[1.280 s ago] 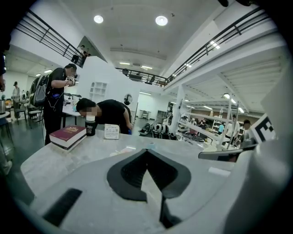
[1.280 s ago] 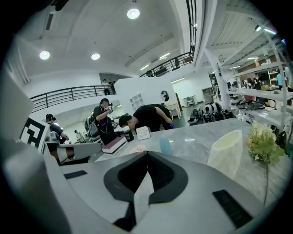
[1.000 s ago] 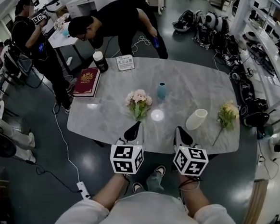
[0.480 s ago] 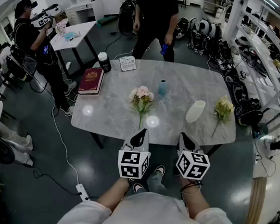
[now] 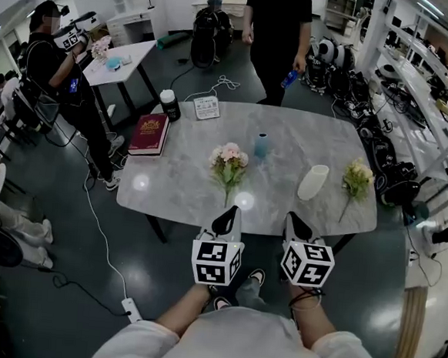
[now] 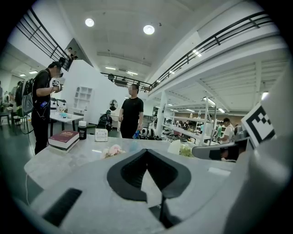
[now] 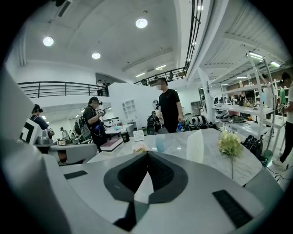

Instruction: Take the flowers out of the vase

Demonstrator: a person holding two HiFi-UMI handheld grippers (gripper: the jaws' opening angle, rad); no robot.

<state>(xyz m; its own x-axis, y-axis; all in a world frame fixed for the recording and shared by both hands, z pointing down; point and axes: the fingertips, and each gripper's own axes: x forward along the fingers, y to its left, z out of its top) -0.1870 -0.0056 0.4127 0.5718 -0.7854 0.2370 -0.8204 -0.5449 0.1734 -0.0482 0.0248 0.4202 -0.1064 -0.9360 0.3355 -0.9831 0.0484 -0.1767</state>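
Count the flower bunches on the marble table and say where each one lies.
2. A pink bunch lies in the middle, left of the blue vase; a yellow bunch lies near the right end, beside the white vase. None seems hidden.

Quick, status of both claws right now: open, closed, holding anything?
left claw: closed, holding nothing.
right claw: closed, holding nothing.
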